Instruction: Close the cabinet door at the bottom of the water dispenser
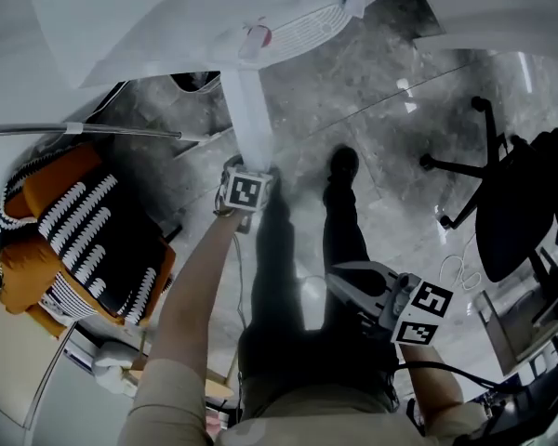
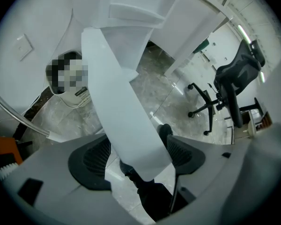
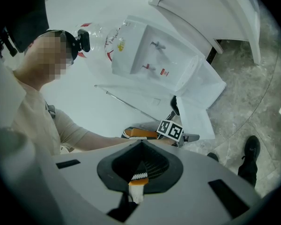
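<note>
The white water dispenser [image 1: 293,21] fills the top of the head view, and its bottle and taps [image 3: 154,55] show in the right gripper view. Its white cabinet door [image 1: 251,110] stands out from the base, seen edge-on. My left gripper [image 1: 234,167] points steeply down at the door's free edge. In the left gripper view the door panel [image 2: 126,116] runs between the wide-set pads [image 2: 91,161], and the left gripper [image 2: 138,159] looks open around it. My right gripper [image 1: 342,275] hangs apart at lower right, jaws together with nothing in them [image 3: 140,145].
An orange chair with a black-and-white striped cushion [image 1: 74,230] stands left of the door. A black office chair [image 1: 525,203] is at the right on the marble floor [image 1: 391,91]. My shoe [image 1: 342,163] is just right of the door. A metal rod [image 1: 84,130] crosses at left.
</note>
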Action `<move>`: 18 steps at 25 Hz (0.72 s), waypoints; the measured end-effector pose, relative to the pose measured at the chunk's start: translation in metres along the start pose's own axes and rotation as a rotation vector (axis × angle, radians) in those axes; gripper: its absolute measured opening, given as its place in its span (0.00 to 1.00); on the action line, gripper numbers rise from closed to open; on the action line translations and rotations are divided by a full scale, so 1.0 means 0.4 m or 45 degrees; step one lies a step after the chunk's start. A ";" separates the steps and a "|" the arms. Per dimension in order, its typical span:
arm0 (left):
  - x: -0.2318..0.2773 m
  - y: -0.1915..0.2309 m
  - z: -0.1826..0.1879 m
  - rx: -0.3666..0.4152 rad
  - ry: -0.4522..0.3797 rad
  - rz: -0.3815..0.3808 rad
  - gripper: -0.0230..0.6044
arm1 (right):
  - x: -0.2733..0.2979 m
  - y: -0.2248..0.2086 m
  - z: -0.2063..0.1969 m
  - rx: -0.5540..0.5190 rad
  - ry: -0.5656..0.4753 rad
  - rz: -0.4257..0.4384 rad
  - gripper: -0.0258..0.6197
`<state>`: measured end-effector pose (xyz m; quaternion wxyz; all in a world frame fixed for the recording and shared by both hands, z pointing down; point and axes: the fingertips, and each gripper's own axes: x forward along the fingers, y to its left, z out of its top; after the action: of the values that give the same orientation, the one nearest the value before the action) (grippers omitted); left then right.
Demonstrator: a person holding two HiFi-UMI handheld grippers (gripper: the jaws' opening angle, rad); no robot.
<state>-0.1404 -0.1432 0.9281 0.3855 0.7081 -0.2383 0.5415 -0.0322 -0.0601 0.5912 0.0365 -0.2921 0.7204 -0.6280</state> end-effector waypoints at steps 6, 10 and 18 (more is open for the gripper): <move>0.011 -0.058 0.021 0.029 0.077 -0.089 0.59 | -0.030 -0.023 0.009 0.022 -0.033 -0.011 0.04; 0.024 -0.101 0.051 0.025 0.051 -0.123 0.60 | -0.051 -0.038 0.024 0.027 -0.061 -0.019 0.04; 0.040 -0.180 0.087 -0.024 0.048 -0.236 0.62 | -0.073 -0.055 0.038 0.024 -0.083 -0.018 0.04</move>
<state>-0.0610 -0.1276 0.9187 0.4451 0.7130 -0.1696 0.5146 0.0065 -0.0607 0.5992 0.0584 -0.3171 0.7107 -0.6252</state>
